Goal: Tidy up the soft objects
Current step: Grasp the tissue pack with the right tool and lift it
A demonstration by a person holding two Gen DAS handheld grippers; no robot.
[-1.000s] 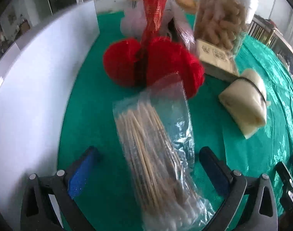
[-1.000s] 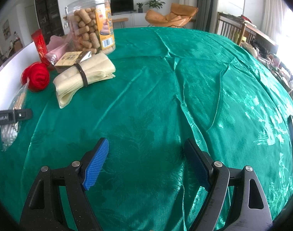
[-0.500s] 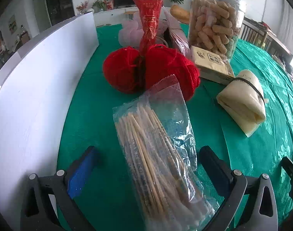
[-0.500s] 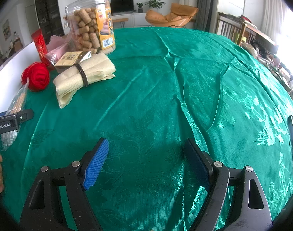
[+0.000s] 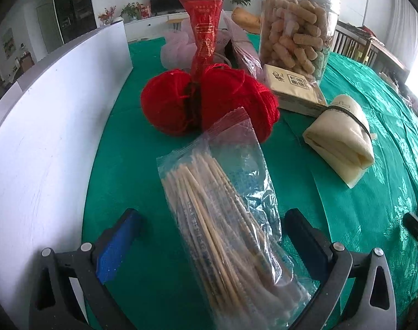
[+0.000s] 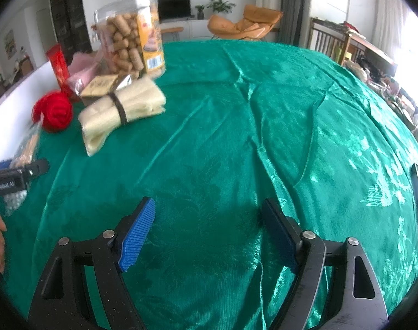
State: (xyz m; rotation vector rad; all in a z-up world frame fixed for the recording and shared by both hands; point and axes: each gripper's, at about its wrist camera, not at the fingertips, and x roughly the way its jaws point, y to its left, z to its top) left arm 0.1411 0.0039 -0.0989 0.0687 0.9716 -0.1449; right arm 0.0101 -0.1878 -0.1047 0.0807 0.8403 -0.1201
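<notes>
- Tablecloth (image 6: 264, 126): green satin, patterned, creased; looks slippery.
- White board (image 5: 52, 126): rigid, upright along the table edge at 9 o'clock in the left wrist view.
- Snack jar (image 5: 294, 27): clear hard plastic, at 1 o'clock.
- Red yarn (image 5: 209, 101): two soft balls, 12 o'clock; likely light and squashy, best pinched at the middle.
- Cloth roll (image 5: 341, 140): cream, banded, 2 o'clock; soft, grip near the band.
- Bag of cotton swabs (image 5: 222, 220): crinkly film, slick, light; lies between the wide-spread fingers of the left gripper (image 5: 211, 236), untouched.
- Right gripper (image 6: 209, 233): fingers wide, holding nothing, over bare cloth.
</notes>
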